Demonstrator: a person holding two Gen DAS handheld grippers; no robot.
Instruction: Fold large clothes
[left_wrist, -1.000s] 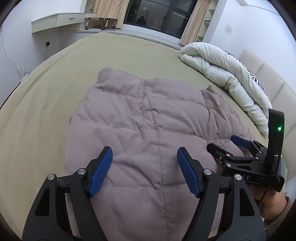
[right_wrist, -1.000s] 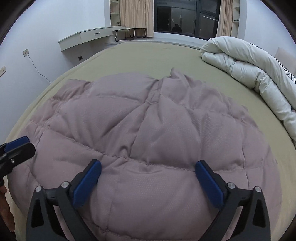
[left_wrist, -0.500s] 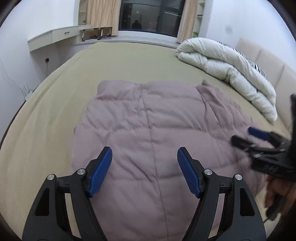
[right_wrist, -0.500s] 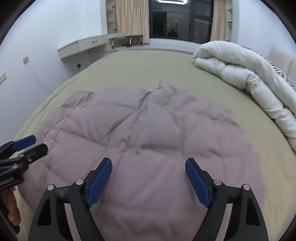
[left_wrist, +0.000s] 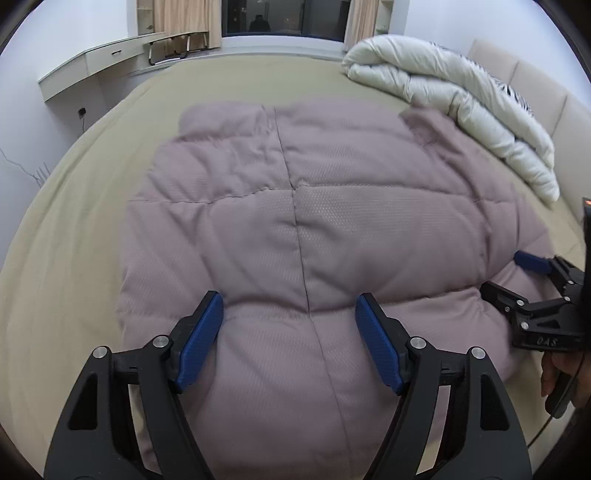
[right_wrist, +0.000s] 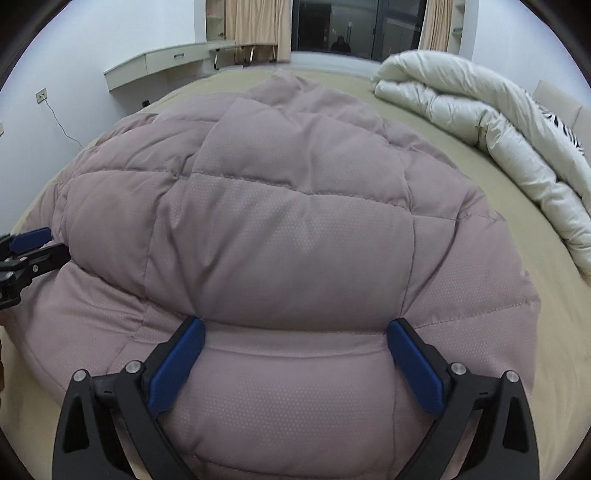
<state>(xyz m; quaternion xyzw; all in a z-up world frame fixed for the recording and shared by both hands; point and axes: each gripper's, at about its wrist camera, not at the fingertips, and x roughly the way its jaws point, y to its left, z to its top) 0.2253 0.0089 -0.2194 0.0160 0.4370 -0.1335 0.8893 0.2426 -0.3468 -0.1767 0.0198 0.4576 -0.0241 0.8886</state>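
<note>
Bedroom scene, big bed (left_wrist: 74, 229) with olive-tan sheet fills both views. Dark window (right_wrist: 354, 29) with beige curtains at the far wall, white wall-mounted desk (left_wrist: 92, 62) at far left. Rolled white duvet (left_wrist: 461, 99) lies along the far right side of the bed, next to a beige padded headboard (left_wrist: 535, 85).

Mauve quilted down jacket (left_wrist: 314, 229) lies spread in the middle of the bed, puffy, stitched into panels, one seam running down its centre. Its far right corner sits just beside the white duvet. In the right wrist view a folded-over layer of the jacket forms a raised edge across the near part.

Left gripper (left_wrist: 290, 332) hangs over the near edge of the jacket, blue pads apart, jaws released, nothing pinched; fabric is below and between the fingers, contact with pads not clear.

Right gripper (right_wrist: 295, 354) is over the near right part of the jacket, jaws spreading wider right now, puffed fabric bulges between the blue pads, not gripped. It also shows at the right edge of the left wrist view, with a hand (left_wrist: 565, 373) on its handle.
</note>
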